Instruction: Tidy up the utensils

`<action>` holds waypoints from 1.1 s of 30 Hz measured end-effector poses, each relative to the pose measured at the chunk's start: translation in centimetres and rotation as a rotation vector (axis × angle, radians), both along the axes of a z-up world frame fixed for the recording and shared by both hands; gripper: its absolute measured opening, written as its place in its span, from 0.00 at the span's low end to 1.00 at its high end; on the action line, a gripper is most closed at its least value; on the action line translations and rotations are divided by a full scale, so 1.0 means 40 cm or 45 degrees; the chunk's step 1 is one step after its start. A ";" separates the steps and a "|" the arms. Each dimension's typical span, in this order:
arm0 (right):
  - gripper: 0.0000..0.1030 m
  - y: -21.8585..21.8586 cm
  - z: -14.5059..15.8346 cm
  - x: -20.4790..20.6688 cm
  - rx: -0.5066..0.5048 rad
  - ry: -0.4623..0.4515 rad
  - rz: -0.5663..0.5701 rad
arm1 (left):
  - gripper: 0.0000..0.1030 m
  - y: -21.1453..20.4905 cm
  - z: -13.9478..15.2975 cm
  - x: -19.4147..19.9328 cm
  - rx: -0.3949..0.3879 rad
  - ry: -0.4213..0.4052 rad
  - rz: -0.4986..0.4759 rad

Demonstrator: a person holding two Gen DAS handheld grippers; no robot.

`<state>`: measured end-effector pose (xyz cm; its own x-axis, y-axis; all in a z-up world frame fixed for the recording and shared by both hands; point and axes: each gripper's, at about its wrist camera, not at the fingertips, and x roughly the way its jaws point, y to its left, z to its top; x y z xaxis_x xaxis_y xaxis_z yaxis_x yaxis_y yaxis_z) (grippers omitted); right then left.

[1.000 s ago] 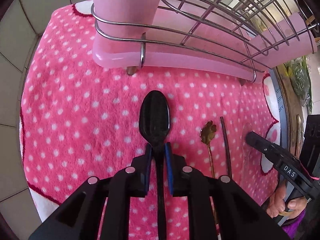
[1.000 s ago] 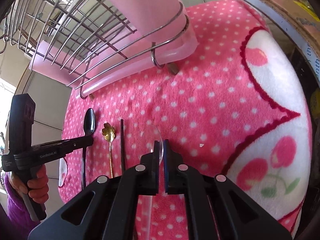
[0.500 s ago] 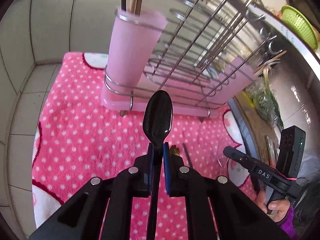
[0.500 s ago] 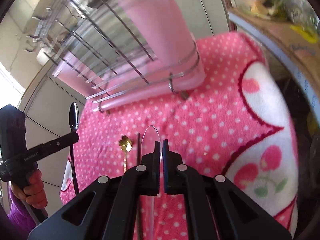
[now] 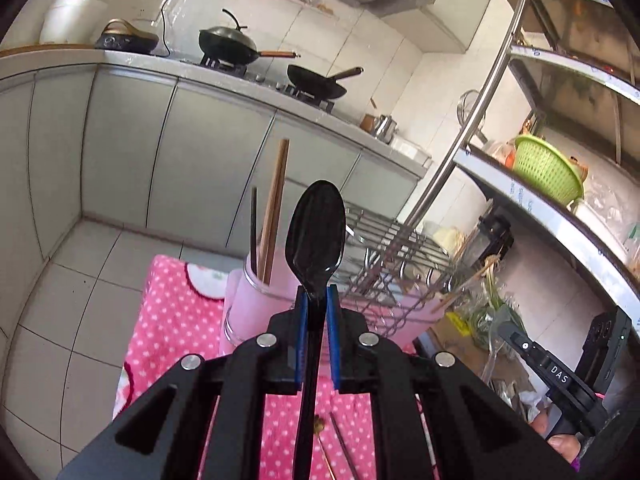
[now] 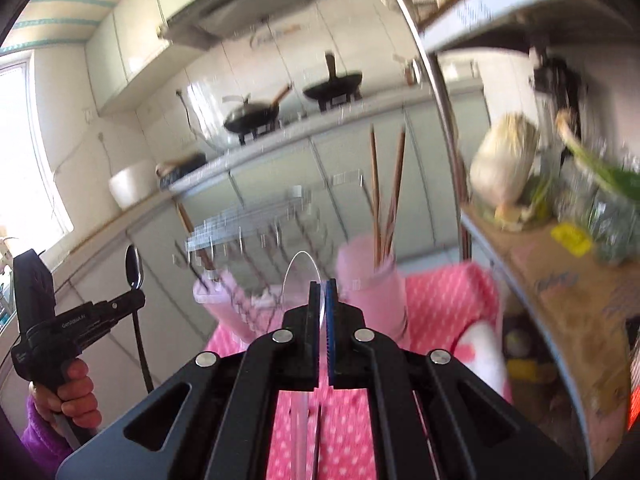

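Note:
My left gripper (image 5: 316, 300) is shut on a black spoon (image 5: 316, 232), held upright in the air, bowl up, in front of the pink utensil cup (image 5: 252, 312) with chopsticks (image 5: 272, 216) in it. My right gripper (image 6: 323, 292) is shut on a clear plastic spoon (image 6: 300, 276), also lifted, just left of the pink cup (image 6: 372, 280). The left gripper with the black spoon (image 6: 134, 272) shows at the left of the right wrist view. A gold spoon (image 5: 320, 426) and a dark chopstick (image 5: 342, 444) lie on the pink dotted mat (image 5: 168, 320).
A wire dish rack (image 5: 392, 240) on a pink tray stands behind the cup. A metal shelf (image 5: 540, 200) with a green basket (image 5: 548, 168) rises at the right. Kitchen cabinets and a stove with pans (image 5: 228, 46) are behind.
Both grippers have lifted their spoons off the mat and tilted upward, so the views now look across the kitchen over the cup and rack.

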<state>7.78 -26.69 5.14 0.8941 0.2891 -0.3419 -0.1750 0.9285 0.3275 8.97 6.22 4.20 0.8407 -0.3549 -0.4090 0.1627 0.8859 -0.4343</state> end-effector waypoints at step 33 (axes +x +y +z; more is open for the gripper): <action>0.03 0.067 0.050 0.224 -0.304 -0.549 -0.281 | 0.08 0.036 0.137 0.229 0.098 -0.375 0.267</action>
